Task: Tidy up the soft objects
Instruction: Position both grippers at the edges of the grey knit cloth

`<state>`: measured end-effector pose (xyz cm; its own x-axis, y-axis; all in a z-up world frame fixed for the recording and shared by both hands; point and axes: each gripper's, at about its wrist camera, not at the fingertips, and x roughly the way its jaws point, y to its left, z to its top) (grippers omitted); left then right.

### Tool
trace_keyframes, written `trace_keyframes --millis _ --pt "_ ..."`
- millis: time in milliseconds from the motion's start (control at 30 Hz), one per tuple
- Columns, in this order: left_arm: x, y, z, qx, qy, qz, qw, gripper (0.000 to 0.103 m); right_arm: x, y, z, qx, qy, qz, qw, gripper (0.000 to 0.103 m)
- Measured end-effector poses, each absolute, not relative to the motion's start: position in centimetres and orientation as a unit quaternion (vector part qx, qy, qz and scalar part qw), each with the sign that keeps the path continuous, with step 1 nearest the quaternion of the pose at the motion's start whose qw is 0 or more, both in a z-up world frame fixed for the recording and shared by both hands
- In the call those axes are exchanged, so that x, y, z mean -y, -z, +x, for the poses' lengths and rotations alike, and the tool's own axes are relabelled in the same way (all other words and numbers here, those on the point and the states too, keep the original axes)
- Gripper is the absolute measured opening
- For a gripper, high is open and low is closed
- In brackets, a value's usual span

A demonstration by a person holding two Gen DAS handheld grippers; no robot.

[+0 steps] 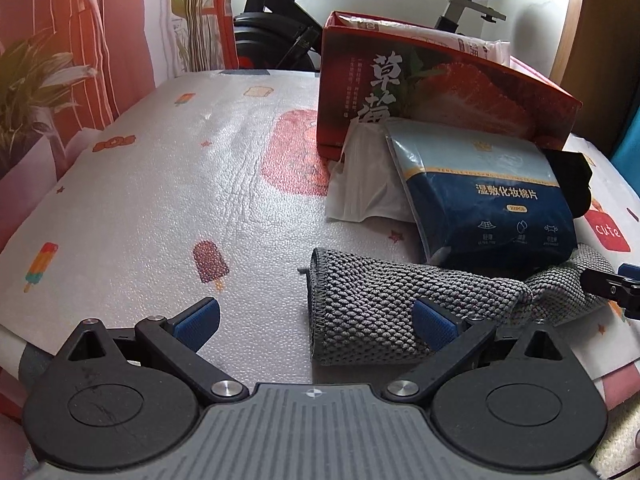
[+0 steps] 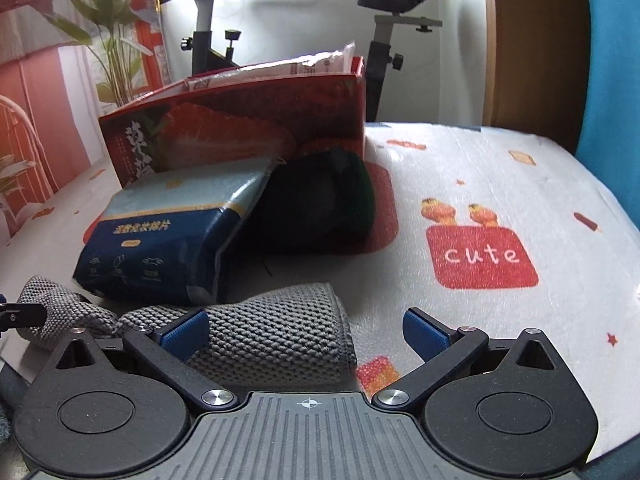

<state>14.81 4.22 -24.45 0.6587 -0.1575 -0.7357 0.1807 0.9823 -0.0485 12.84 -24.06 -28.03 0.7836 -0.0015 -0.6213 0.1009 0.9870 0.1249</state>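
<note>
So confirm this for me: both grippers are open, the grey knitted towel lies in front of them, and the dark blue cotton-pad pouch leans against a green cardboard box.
One detail is wrong: the cardboard box is red with a strawberry print, not green, as both wrist views show. The rest holds: left gripper and right gripper are open, the grey knitted towel lies before them, and the dark blue cotton-pad pouch leans against that box.
</note>
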Motion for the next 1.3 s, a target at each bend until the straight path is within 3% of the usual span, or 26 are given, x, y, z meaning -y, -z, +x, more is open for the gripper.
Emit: trace_keyframes --millis 267,1300 --pt "-4.3 25.5 15.5 -0.441 0.096 0.006 0.892 0.103 24.1 29.2 13.6 -0.361 0.024 0.082 0.929 0.103" --pt "-3.9 25.6 15.3 -0.438 0.098 0.023 0.893 0.103 24.1 29.2 13.6 -0.362 0.025 0.077 0.929 0.103"
